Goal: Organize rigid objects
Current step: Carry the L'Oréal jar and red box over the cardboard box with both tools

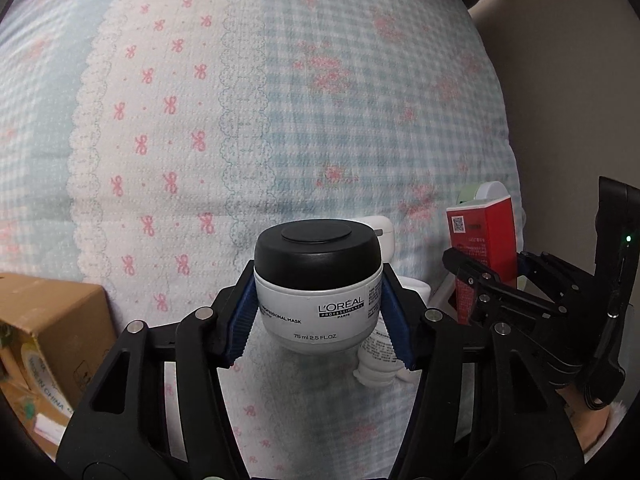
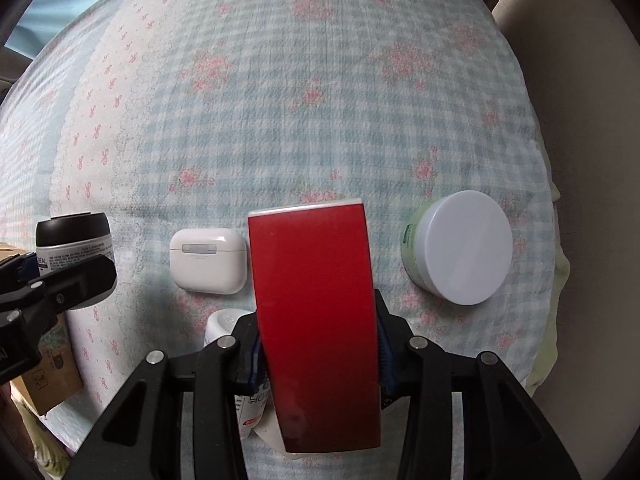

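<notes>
1. The left claw (image 1: 318,312) is clamped on a grey jar with a black lid (image 1: 318,280), lifted above the bed's checked quilt (image 1: 280,100).
2. The right claw (image 2: 318,356) grips an upright red box (image 2: 316,320).
3. On the quilt, a white earbud case (image 2: 208,260) lies left of the box, and a white-lidded green jar (image 2: 460,246) lies to its right.

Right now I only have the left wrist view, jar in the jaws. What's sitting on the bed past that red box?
Observer: A round green tub with a white lid lies on the bedspread, to the box's right in the right wrist view.
Operator: Is the red box actually gripped?
Observer: Yes, the right gripper is shut on the red box, pads on both its sides.
Operator: What's the white thing behind my jar?
Observer: A white earbud case, lying closed between the jar and the box.
</notes>
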